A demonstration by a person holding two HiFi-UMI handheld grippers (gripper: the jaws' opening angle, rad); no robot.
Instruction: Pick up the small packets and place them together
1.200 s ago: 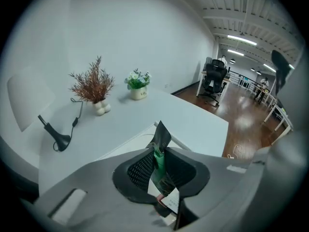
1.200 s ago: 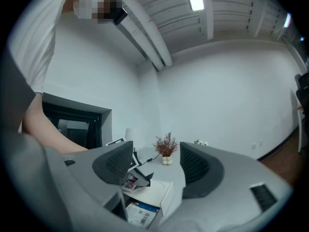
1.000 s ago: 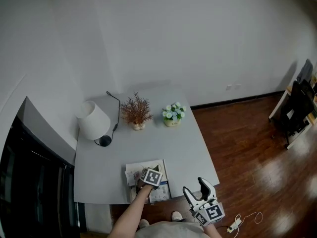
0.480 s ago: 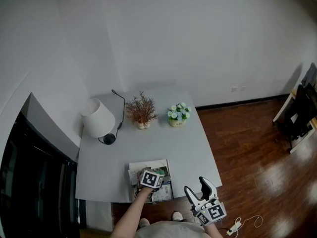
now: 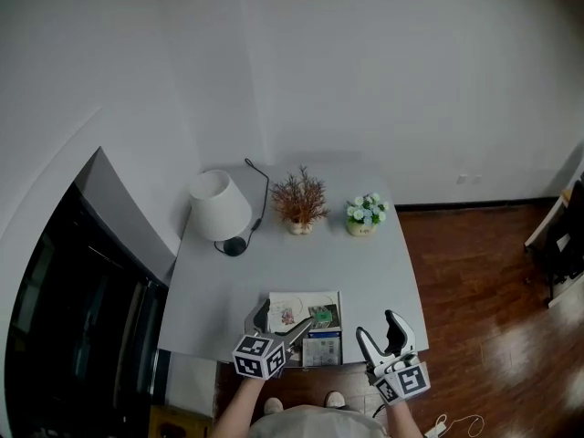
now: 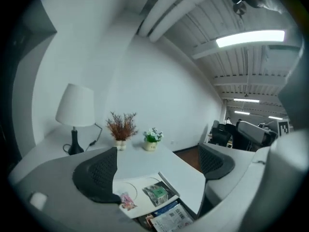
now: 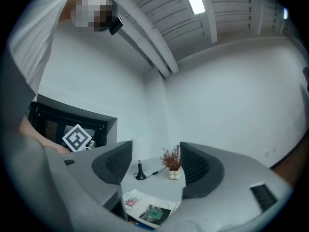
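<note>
Near the table's front edge lies a white sheet with a green packet and a small pink packet on it. A blue-and-white packet rests just in front of the sheet. My left gripper hovers above the front edge; its jaws have just been opening and stand wide, with nothing between them. In the left gripper view the green packet, pink packet and blue-and-white packet lie below the gripper. My right gripper is open and empty off the table's front right corner.
At the back of the grey table stand a white lamp with a black cord, a dried plant and a small pot of flowers. A dark cabinet lies left, wooden floor right.
My left gripper has lifted off the packets at the front edge, pulled back toward me and opened. The right gripper rose a little. The head camera shifted, so the table sits further right.
</note>
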